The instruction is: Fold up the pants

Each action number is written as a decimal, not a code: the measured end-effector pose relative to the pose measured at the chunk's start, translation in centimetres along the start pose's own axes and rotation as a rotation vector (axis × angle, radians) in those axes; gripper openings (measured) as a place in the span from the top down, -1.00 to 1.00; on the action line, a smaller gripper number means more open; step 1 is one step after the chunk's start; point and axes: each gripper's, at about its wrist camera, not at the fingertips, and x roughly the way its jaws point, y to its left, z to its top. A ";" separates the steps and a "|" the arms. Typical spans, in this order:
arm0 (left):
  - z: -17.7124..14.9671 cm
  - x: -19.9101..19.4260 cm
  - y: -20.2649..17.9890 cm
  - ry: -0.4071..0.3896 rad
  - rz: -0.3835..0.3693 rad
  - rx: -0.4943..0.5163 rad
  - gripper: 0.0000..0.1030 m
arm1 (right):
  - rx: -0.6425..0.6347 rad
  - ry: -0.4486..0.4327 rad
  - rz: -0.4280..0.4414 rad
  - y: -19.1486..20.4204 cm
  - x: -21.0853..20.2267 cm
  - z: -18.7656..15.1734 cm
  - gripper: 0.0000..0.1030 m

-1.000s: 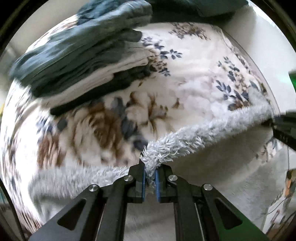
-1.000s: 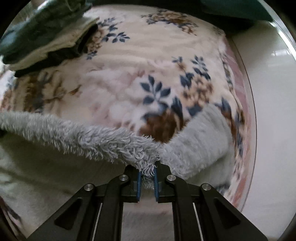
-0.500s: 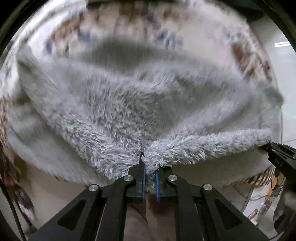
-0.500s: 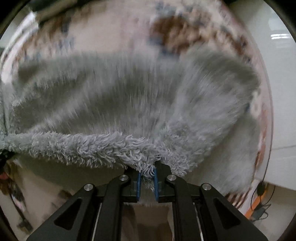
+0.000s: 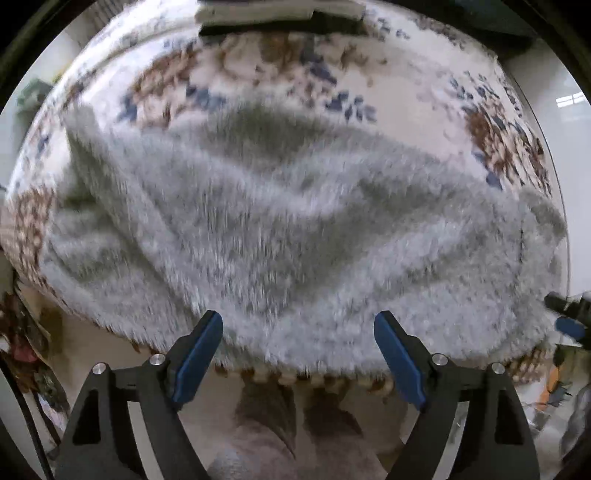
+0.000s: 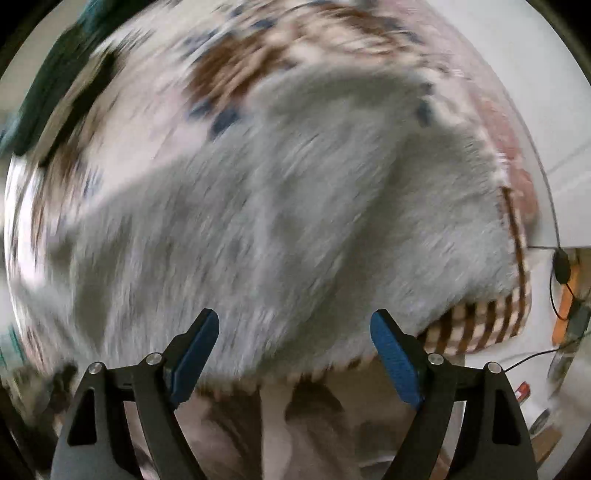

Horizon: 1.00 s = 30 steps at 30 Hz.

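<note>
The fluffy light-grey pants [image 5: 295,229] lie spread on a floral blanket [image 5: 280,74], reaching its near edge. They also fill the right wrist view [image 6: 295,206]. My left gripper [image 5: 297,343] is open and empty above the pants' near edge. My right gripper [image 6: 295,341] is open and empty above the same edge. The right gripper's tip [image 5: 567,314] shows at the right edge of the left wrist view.
A stack of folded dark and white clothes [image 5: 280,16] sits at the far side of the blanket; it shows as dark cloth [image 6: 40,99] at the upper left in the right wrist view. Cables and an orange object [image 6: 563,291] lie on the floor at right.
Both grippers were shut on the pants' fluffy edge and carried it over toward the near side. Now both have opened and let go; the pants lie on the blanket.
</note>
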 end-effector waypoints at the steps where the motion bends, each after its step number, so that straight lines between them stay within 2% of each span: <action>1: 0.7 0.2 0.2 -0.007 0.015 0.004 -0.62 | 0.024 -0.019 -0.028 -0.3 0.1 1.4 -0.68; 4: 2.7 1.6 -1.0 -0.011 0.012 0.014 -0.62 | 0.041 -0.065 -0.072 0.1 1.5 5.4 -0.68; 6: 3.9 2.5 -2.3 -0.016 0.009 0.036 -0.62 | 0.022 -0.057 -0.098 1.5 3.7 7.8 -0.67; 7: 3.9 2.3 -2.3 -0.018 0.012 0.048 -0.62 | 0.015 -0.052 -0.115 2.0 5.0 8.9 -0.43; 8: 4.2 2.4 -2.9 -0.020 0.017 0.065 -0.62 | 0.012 -0.062 -0.122 2.5 5.4 9.2 -0.07; 9: 4.4 2.6 -3.3 -0.024 0.016 0.083 -0.62 | 0.037 -0.070 -0.150 2.1 5.7 9.2 0.63; 10: 4.4 2.5 -3.6 -0.025 0.019 0.096 -0.62 | 0.110 -0.081 -0.141 0.6 5.3 8.8 0.63; 12: 4.4 2.3 -4.0 -0.031 0.011 0.112 -0.62 | 0.256 -0.127 -0.064 -2.9 3.7 7.4 0.66; 15: 4.0 2.3 -4.5 -0.024 -0.003 0.120 -0.62 | 0.450 -0.166 -0.010 -9.7 1.3 2.9 0.67; 17: 3.7 2.7 -5.0 -0.007 -0.013 0.122 -0.62 | 0.527 -0.125 -0.001 -13.1 1.7 0.1 0.69; 20: 3.1 3.1 -6.2 0.012 -0.026 0.126 -0.62 | 0.576 -0.015 0.116 -16.7 4.2 -2.4 0.65; 21: 2.9 3.1 -6.6 0.015 -0.031 0.128 -0.62 | 0.603 0.003 0.162 -17.5 4.6 -3.3 0.47; 22: 2.7 3.1 -7.0 0.016 -0.037 0.132 -0.62 | 0.622 -0.009 0.193 -18.0 4.5 -4.0 0.18; 24: 2.5 3.1 -7.7 0.012 -0.035 0.146 -0.62 | 0.681 -0.078 0.238 -19.6 3.5 -5.2 -0.15; 28: 2.2 3.3 -8.5 0.018 -0.035 0.160 -0.62 | 0.764 -0.192 0.308 -21.5 2.1 -5.4 -0.18; 30: 2.1 3.5 -8.9 0.022 -0.032 0.159 -0.62 | 0.758 -0.180 0.301 -22.1 2.8 -4.0 -0.18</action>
